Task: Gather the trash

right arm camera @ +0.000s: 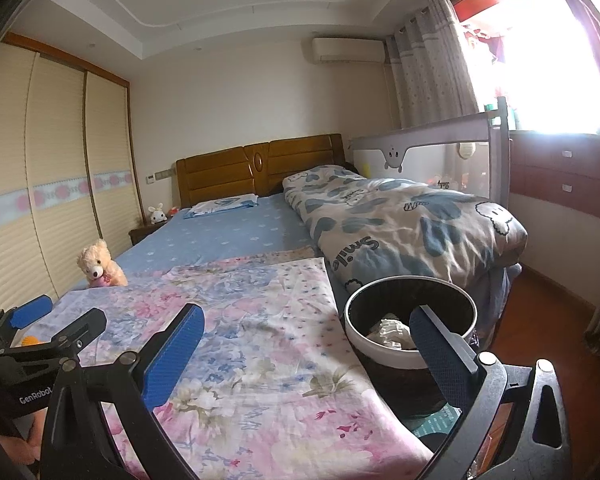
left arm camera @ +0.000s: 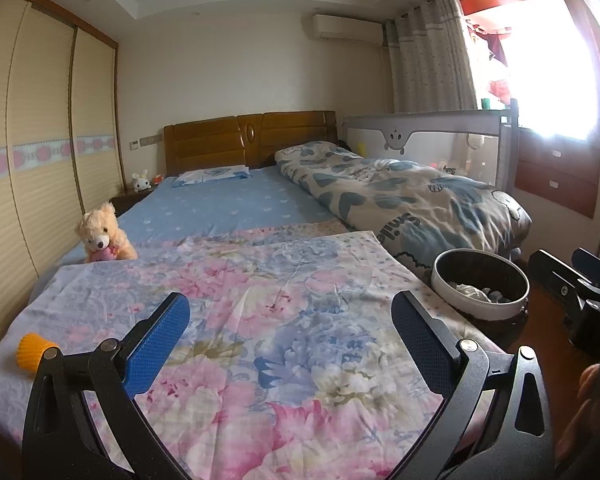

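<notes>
One piece of trash left on the bed: orange ribbed cup (left arm camera: 34, 354), lying on its side on the floral sheet (left arm camera: 284, 320) near the bed's left edge, just left of the left gripper (left arm camera: 290, 322). From the right wrist view only a sliver of it shows behind that gripper. Trash bin (right arm camera: 410, 320), white rim, dark inside, sits off the bed's right side, touching the sheet edge; crumpled paper (right arm camera: 392, 330) inside. Left gripper jaws spread wide, nothing between them, over the sheet. Right gripper (right arm camera: 306, 332) also spread wide, empty; its right finger overlaps the bin in view. Teddy bear (left arm camera: 104, 236) at the sheet's far left corner. Folded duvet (left arm camera: 404, 192) beyond the bin.
</notes>
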